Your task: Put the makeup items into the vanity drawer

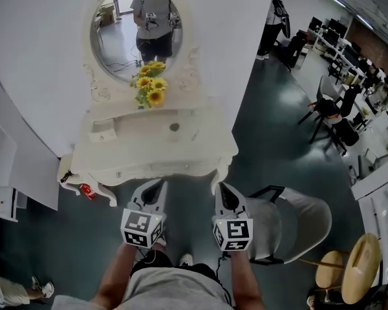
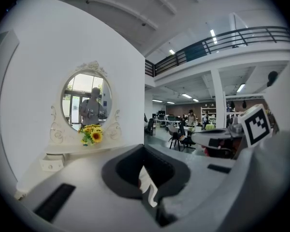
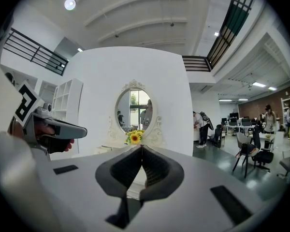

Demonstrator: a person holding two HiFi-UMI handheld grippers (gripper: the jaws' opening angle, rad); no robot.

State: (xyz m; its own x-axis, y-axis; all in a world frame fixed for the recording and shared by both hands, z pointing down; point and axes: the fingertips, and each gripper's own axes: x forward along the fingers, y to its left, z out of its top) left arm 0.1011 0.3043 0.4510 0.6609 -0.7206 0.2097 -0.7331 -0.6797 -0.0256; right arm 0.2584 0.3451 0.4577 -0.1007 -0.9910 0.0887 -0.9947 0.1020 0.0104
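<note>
A white vanity table (image 1: 200, 148) stands against the wall under an oval mirror (image 1: 137, 28). Its front drawer (image 1: 152, 168) looks closed. On the top lie a small dark round item (image 1: 174, 126) and a little white drawer box (image 1: 103, 131). My left gripper (image 1: 160, 183) and right gripper (image 1: 219, 186) hover side by side just in front of the vanity's front edge, touching nothing. Both point at the vanity with their jaws together and nothing between them. In the left gripper view the left gripper (image 2: 144, 149) faces the mirror (image 2: 86, 100). The right gripper (image 3: 141, 146) points at the sunflowers (image 3: 134, 137).
A bunch of sunflowers (image 1: 150, 82) stands at the mirror's foot. A grey chair (image 1: 291, 221) sits close on my right, with a wooden stool (image 1: 359, 263) beyond it. A red object (image 1: 85, 188) lies on the floor by the vanity's left leg. Office desks and chairs (image 1: 336, 108) fill the far right.
</note>
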